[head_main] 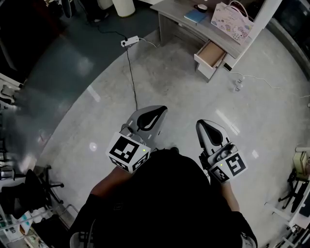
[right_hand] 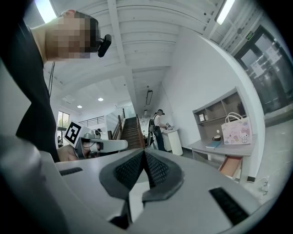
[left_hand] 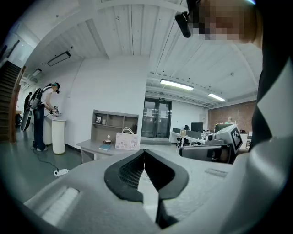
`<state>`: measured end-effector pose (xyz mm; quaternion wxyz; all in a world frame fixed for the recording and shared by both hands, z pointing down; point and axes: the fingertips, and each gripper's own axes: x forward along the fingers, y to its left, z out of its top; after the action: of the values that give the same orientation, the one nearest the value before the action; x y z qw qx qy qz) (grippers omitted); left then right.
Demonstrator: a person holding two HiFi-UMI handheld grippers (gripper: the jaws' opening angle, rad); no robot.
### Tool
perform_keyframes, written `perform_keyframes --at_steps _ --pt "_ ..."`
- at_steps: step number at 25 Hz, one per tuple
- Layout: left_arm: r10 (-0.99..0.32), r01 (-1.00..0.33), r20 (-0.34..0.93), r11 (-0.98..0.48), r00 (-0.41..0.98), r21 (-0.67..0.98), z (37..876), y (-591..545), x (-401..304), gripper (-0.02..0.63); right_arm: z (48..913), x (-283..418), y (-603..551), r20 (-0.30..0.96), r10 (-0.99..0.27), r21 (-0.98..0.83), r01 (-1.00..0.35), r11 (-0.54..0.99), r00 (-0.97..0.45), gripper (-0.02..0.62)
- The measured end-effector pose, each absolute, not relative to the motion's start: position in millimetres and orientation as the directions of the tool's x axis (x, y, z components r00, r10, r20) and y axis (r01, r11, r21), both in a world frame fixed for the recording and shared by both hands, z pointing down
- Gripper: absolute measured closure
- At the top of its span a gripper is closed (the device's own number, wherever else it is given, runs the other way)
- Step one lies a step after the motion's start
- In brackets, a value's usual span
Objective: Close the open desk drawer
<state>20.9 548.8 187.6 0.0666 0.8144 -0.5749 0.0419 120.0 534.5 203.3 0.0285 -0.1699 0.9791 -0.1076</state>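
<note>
Open drawer (head_main: 211, 54) of the desk (head_main: 177, 13), well apart from both tools.
The left hand-held gripper (head_main: 155, 114) and right hand-held gripper (head_main: 206, 128) are closed, holding nothing.

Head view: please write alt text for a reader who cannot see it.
A person holds the left gripper and right gripper, both shut and empty, above a shiny grey floor. Well ahead of them, a desk drawer stands open.

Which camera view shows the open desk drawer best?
The head view: the drawer is seen from above, pulled out, its inside visible. The right gripper view shows it small, from the side. The left gripper view shows only the desk.
</note>
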Motion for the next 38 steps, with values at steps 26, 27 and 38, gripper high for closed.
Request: perform_keyframes --at_steps 26,27,38 --pt "-0.904 -0.913 0.131 -0.396 0.406 0.097 198 338 -62 0.598 215 47 339 0.006 -0.39 -0.271 -0.377 0.886 -0.921 0.522" --pt "-0.9 -0.909 0.133 -0.404 0.415 0.097 198 323 -72 0.598 214 36 324 0.01 -0.397 -0.272 -0.385 0.882 -0.918 0.517" --pt "-0.834 -0.852 0.172 -0.512 0.524 0.11 201 165 -171 0.598 212 -70 179 0.049 -0.483 -0.322 -0.472 0.821 -0.874 0.5"
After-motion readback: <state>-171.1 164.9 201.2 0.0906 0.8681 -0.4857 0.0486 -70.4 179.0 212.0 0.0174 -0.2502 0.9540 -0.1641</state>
